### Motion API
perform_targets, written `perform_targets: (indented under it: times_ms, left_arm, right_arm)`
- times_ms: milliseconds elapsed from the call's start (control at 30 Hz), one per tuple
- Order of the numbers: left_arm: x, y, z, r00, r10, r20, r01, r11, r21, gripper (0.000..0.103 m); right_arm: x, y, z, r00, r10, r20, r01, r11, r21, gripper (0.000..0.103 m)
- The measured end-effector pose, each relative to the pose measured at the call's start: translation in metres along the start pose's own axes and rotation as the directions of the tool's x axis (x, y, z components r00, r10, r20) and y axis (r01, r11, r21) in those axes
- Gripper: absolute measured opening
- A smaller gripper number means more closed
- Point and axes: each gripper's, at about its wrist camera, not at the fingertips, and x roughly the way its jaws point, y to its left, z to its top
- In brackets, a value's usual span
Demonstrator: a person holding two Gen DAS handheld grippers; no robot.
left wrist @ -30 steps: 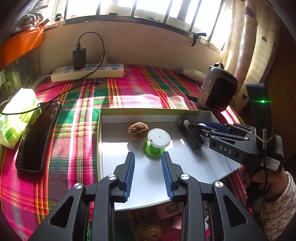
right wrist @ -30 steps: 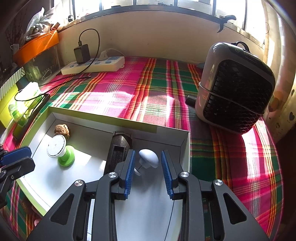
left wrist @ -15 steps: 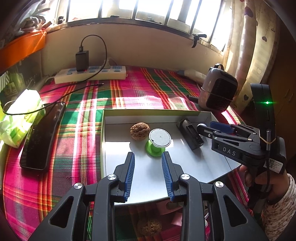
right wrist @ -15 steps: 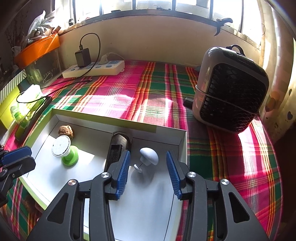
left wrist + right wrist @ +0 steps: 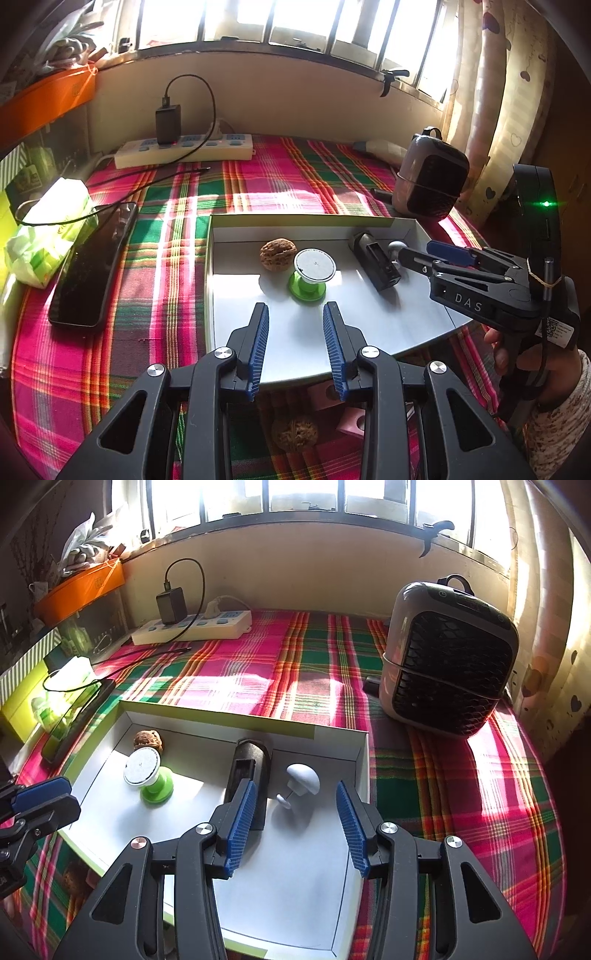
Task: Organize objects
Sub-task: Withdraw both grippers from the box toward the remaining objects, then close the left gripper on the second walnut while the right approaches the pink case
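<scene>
"DAS" is printed on the side of the right gripper (image 5: 417,254). Its fingers (image 5: 240,821) are spread wide and empty, either side of the white knob (image 5: 301,779) lying in the white tray (image 5: 314,878). The left gripper (image 5: 295,345) is spread too, holding nothing, just near of the green spool (image 5: 308,278) and walnut (image 5: 277,254).

Black plastic grippers (image 5: 295,350) — ribbed blue pads (image 5: 240,827), silver screws, "DAS" lettering — knit beige sleeve (image 5: 557,424).

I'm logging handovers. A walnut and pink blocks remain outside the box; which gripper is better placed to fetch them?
Left, probably. The left gripper is open with the loose walnut and pink blocks just beneath it; the right gripper is over the white knob in the box.
</scene>
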Motion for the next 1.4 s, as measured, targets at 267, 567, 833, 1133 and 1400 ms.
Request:
perform_targets:
  times_ms: [267,567,833,1133,1400]
  left_arm:
    - [-0.009,0.003,-0.008,1.0,0.005,0.007,-0.005,1.0,-0.006,0.029]
    - [-0.021,0.003,-0.016,1.0,0.003,0.02,-0.003,1.0,-0.008,0.029]
    - [-0.032,0.007,-0.025,0.999,0.005,0.039,-0.004,1.0,-0.025,0.029]
    - [-0.039,0.01,-0.043,1.0,-0.018,0.015,0.018,1.0,-0.025,0.029]
    - [-0.034,0.012,-0.055,0.999,-0.03,-0.023,0.029,0.999,-0.033,0.036]
  right_arm:
    - [-0.021,0.006,-0.01,0.999,0.011,0.039,-0.011,1.0,-0.003,0.047]
    - [-0.035,0.008,-0.022,0.998,0.024,0.057,-0.024,1.0,0.001,0.047]
    - [-0.051,0.009,-0.037,0.996,0.043,0.072,-0.043,0.999,0.009,0.047]
    - [-0.067,0.01,-0.055,0.994,0.072,0.079,-0.073,0.997,0.017,0.047]
    - [-0.074,0.012,-0.07,0.992,0.097,0.077,-0.097,0.995,0.006,0.047]
